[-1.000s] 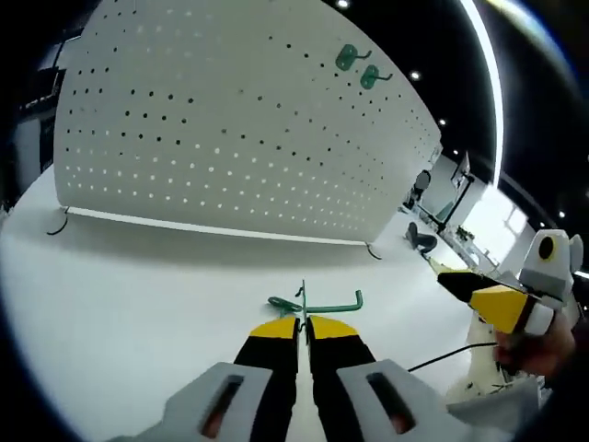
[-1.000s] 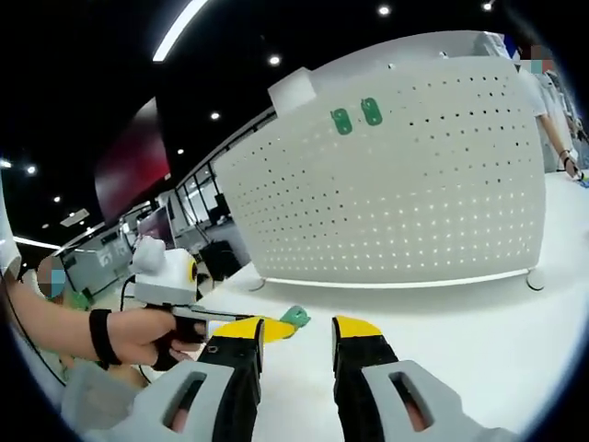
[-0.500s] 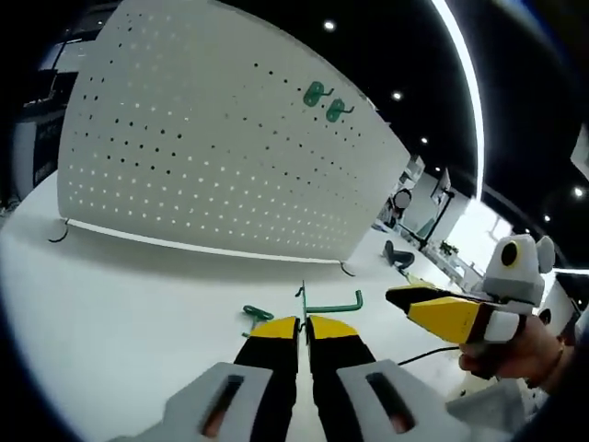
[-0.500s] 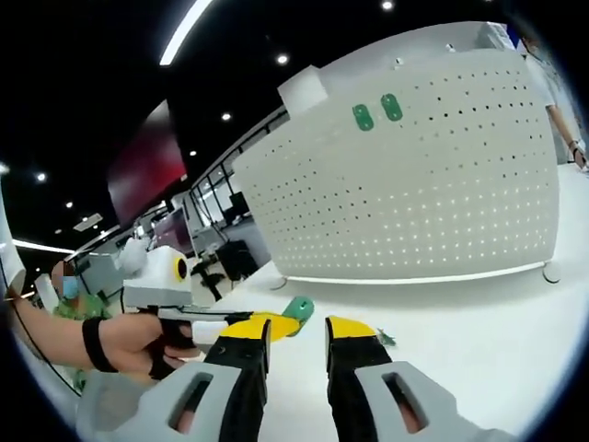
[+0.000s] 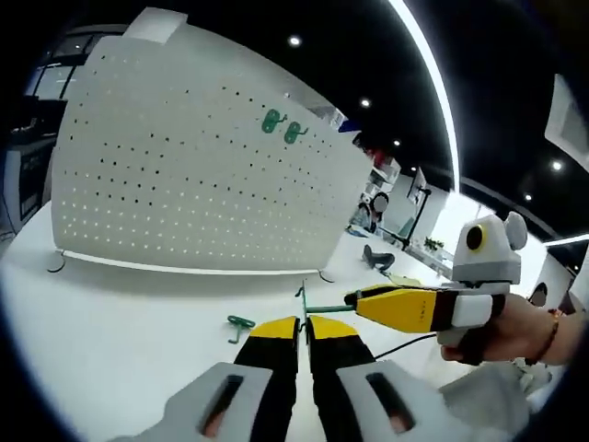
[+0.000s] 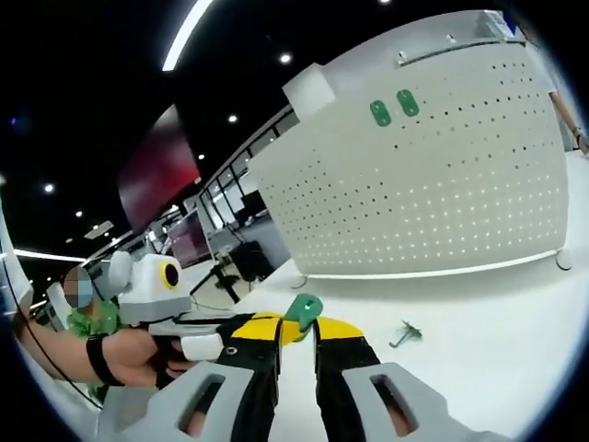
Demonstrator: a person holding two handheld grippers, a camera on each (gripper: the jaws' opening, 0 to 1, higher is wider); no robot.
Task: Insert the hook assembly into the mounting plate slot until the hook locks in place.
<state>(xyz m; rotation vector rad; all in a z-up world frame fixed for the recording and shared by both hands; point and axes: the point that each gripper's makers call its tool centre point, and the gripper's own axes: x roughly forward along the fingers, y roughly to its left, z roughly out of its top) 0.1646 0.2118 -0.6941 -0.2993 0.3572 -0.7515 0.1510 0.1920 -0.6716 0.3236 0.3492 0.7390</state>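
My left gripper (image 5: 303, 322) is shut on the thin wire of a green hook (image 5: 324, 307) held just above the white table. My right gripper (image 5: 357, 299) comes in from the right, and its yellow jaws close on the hook's far end. In the right gripper view the hook's green plate (image 6: 304, 308) sits pinched between my right gripper (image 6: 296, 324) jaws. The white perforated mounting plate (image 5: 184, 184) stands upright behind, carrying two green hooks (image 5: 282, 125) near its top. The same board (image 6: 433, 193) and its two green plates (image 6: 393, 107) also face the right gripper.
A second loose green hook (image 5: 239, 322) lies on the table (image 5: 110, 313) left of my left jaws; it is the hook (image 6: 405, 333) lying to the right in the right gripper view. A hand (image 6: 129, 354) holds the left gripper. Office desks and chairs stand far behind.
The right gripper moved in to the held hook and its jaws narrowed onto the green plate. Both cameras shifted, so the board sits differently in each view.
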